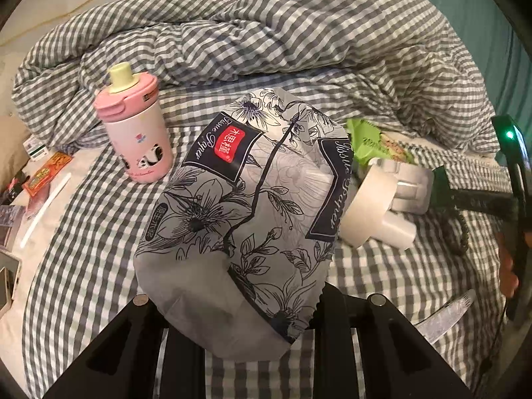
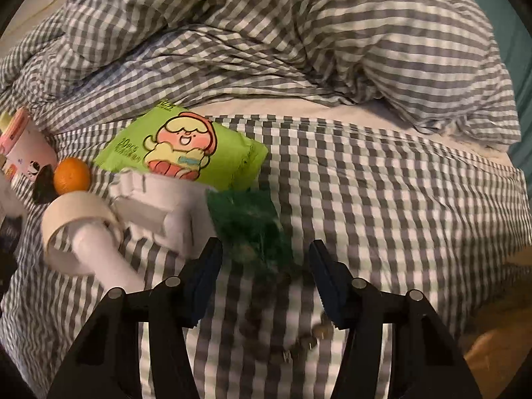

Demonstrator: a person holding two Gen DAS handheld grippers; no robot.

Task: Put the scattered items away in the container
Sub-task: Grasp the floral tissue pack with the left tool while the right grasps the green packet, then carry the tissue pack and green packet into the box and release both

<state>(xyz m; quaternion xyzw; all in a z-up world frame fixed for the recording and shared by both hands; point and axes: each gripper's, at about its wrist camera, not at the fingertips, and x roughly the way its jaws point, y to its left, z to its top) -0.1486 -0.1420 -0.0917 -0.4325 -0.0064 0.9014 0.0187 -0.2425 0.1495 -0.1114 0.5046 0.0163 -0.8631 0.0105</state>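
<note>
My left gripper [image 1: 252, 319] is shut on the lower end of a grey floral tissue pack [image 1: 252, 193], which is held up off the checked bed sheet [image 1: 86, 266]. In the right wrist view my right gripper [image 2: 266, 266] stands open low over the sheet. A blurred dark green packet [image 2: 246, 226] lies just ahead between its fingertips, and the pads are not pressing on it. A light green wipes pack [image 2: 186, 153] with a cartoon figure, an orange [image 2: 71, 174] and a white tape roll [image 2: 78, 222] on a white holder [image 2: 156, 209] lie to the left of it.
A pink bottle [image 1: 136, 133] stands upright left of the tissue pack. Small cards and boxes [image 1: 40, 173] lie at the bed's left edge. A bunched checked duvet [image 1: 266, 40] fills the back. Small metal bits [image 2: 316, 332] lie on the sheet under the right gripper.
</note>
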